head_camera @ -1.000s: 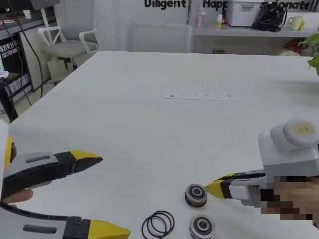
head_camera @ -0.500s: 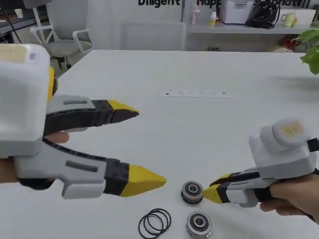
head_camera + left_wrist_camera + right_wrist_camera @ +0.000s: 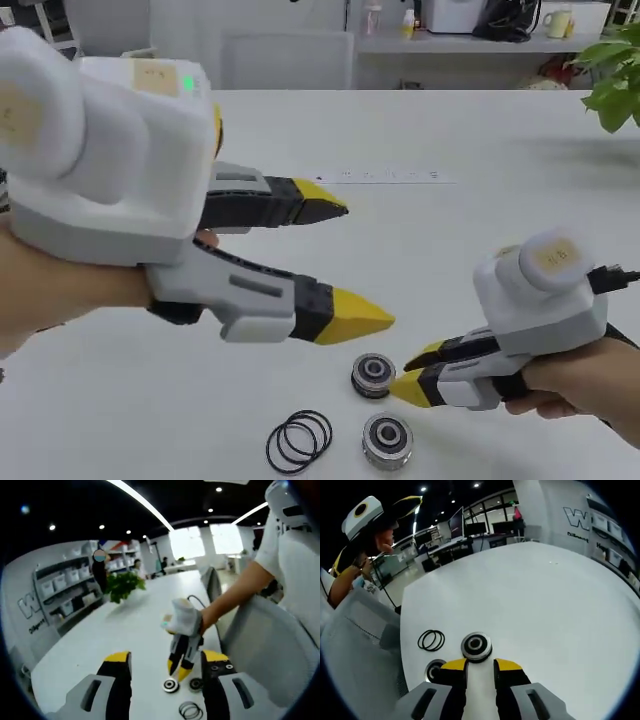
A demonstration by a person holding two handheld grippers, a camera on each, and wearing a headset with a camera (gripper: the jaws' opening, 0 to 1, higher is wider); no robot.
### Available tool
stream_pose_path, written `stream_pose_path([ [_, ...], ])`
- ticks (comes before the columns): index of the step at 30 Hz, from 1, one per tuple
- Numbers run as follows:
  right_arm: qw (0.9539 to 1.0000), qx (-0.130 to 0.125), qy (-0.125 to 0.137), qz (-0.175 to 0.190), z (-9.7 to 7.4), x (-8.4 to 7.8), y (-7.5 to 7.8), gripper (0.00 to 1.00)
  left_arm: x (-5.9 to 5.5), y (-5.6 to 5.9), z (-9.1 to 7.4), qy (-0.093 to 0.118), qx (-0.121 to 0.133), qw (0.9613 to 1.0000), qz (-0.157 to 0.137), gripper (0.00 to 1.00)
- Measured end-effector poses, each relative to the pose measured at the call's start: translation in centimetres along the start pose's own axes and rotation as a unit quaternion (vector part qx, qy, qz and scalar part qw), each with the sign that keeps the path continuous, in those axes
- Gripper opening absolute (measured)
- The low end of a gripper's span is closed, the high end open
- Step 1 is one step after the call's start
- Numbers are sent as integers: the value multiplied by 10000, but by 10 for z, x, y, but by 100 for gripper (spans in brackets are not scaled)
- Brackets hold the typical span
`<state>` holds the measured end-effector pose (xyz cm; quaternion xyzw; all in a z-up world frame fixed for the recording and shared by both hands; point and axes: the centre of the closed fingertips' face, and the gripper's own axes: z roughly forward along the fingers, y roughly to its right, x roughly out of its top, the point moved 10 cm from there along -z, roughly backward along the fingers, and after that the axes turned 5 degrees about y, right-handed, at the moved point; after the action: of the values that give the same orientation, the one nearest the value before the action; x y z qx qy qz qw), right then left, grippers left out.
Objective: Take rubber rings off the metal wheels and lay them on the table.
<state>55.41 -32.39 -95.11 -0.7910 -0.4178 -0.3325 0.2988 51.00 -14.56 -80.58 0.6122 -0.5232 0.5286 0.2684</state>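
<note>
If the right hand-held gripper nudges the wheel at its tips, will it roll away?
Probably not: the metal wheel lies flat on the table, so it would likely slide. It looks like solid metal, so probably heavy for its size.

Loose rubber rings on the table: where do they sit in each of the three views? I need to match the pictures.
Head view: the rubber rings lie at bottom centre, left of the nearer wheel.
Left gripper view: the rings lie at the bottom edge, between that gripper's jaws.
Right gripper view: the rings lie left of centre.
Shared landmark: the farther wheel, just off the right gripper.
</note>
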Motion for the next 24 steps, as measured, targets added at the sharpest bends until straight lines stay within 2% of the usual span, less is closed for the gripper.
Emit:
stream_pose_path([
  [3, 10000, 7, -23, -19, 2, -1, 0, 19, -4, -5, 10, -48, -14, 10000, -2, 49],
  [7, 10000, 1, -56, -43, 3, -2, 0, 19, -9, -9, 24, 49, -71, 9999, -74, 44],
  [12, 9999, 0, -88, -86, 4, -2, -1, 19, -27, -14, 42, 0, -79, 9996, -255, 41],
  [14, 9999, 2, -86, -83, 4, -2, -1, 18, -37, -14, 46, 30, -95, 9990, -425, 41],
  [18, 9999, 6, -92, -91, 4, -3, -2, 18, -61, -18, 51, -4, 190, 9963, -840, 36],
  [21, 9999, 19, -92, -100, 5, -3, -3, 18, -78, -18, 53, -145, 325, 9953, -898, 34],
  [24, 9999, 24, -92, -107, 6, -3, -3, 18, -92, -14, 55, -396, 251, 9947, -911, 33],
])
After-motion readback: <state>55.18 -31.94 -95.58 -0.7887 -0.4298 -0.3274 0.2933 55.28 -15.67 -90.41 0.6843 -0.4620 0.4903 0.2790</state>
